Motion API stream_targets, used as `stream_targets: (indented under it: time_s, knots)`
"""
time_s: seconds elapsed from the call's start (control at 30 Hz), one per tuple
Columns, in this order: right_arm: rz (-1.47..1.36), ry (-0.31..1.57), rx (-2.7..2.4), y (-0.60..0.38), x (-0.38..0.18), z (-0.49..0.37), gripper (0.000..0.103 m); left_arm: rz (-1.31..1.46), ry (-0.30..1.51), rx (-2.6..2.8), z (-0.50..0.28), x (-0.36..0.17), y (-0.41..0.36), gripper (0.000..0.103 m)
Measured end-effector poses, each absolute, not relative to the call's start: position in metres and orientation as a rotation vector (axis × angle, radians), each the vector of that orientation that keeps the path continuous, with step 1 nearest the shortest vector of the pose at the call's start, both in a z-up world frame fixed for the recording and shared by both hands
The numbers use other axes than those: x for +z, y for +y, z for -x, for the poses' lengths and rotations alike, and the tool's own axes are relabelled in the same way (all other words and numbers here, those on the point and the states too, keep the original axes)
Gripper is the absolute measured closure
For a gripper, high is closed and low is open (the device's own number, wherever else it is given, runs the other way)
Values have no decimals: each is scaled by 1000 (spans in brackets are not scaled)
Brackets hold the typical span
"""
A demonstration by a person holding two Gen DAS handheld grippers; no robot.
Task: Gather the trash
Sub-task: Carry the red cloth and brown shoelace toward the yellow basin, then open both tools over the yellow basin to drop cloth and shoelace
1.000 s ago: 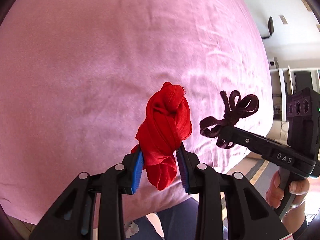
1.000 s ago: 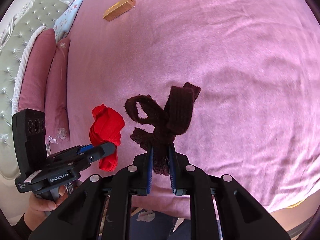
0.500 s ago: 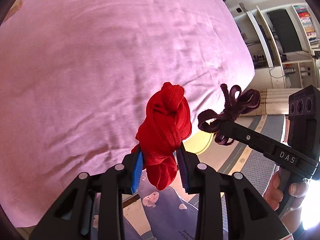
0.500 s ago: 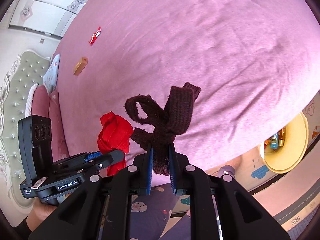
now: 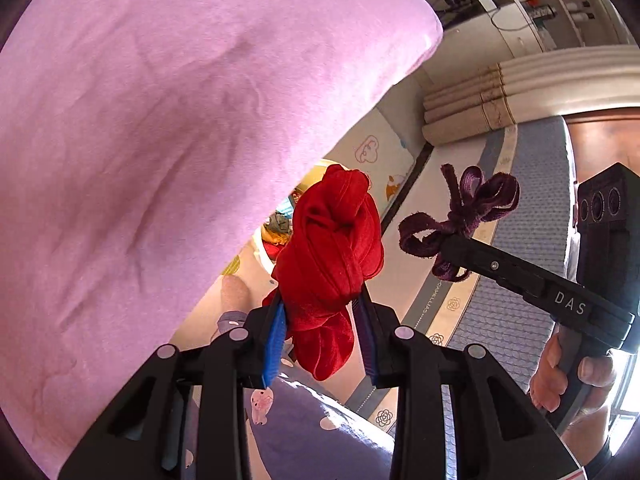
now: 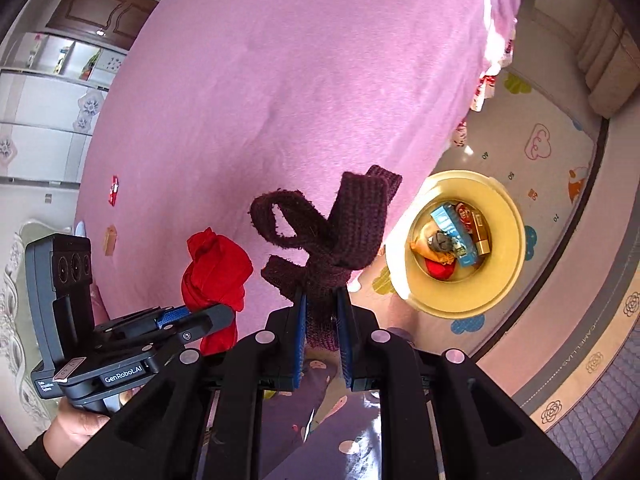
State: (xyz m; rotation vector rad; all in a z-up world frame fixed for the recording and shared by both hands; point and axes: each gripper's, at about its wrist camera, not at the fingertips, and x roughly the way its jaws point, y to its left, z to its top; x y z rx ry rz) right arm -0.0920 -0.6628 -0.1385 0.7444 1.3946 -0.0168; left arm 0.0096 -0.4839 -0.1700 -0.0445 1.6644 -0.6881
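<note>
The left gripper (image 5: 320,336) is pinching a knotted red cloth (image 5: 332,264) between its blue pads, the bundle sticking up and out past the fingertips. The right gripper (image 6: 320,332) is squeezing a dark maroon knitted strip (image 6: 332,236), tied into a loose bow, with its pads pressed almost together on the lower end of the knot.

Taking the yellow bin (image 6: 504,256) on the floor as the landmark: in the right wrist view it is sitting just off the edge of the pink bed (image 6: 280,100), to the right of the maroon strip, and it is already holding a blue box, a red wrapper, an orange piece and other small litter. The red cloth (image 6: 216,276) is hanging on the far side of the maroon strip from the bin, over the bed's edge. In the left wrist view only a sliver of the bin (image 5: 280,228) is peeking out behind the red cloth, under the bed's overhang, while the maroon strip (image 5: 460,216) is hanging to the right of it over a pale play mat (image 5: 380,152) printed with cartoon shapes.

Two small items, a red wrapper (image 6: 114,190) and a tan box (image 6: 110,240), are lying on the bed, well apart from the bin. A hand (image 5: 572,372) is gripping the right gripper's handle, and another hand (image 6: 76,428) the left one's.
</note>
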Motion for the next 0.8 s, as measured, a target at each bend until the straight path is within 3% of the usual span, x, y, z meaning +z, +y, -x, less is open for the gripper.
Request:
stream_targets:
  time_s: [0.33, 0.4, 0.47, 0.5, 0.53, 0.8]
  knots:
    - [-866, 1407, -139, -734, -178, 134, 88, -154, 1734, -811, 7, -201, -585, 68]
    - [-882, 1404, -163, -743, -181, 138, 84, -170, 1744, -815, 9, -205, -594, 60]
    - [-914, 1401, -172, -749, -186, 142, 72, -182, 1747, -824, 10, -207, -602, 57]
    - [-919, 1398, -173, -752, -186, 145, 72, -191, 1749, -824, 11, -208, -604, 47]
    - [-917, 1398, -178, -753, -185, 146, 72, -198, 1745, -820, 11, -209, -606, 43]
    - [-923, 1397, -174, -756, -185, 148, 72, -204, 1743, -794, 7, -210, -603, 41]
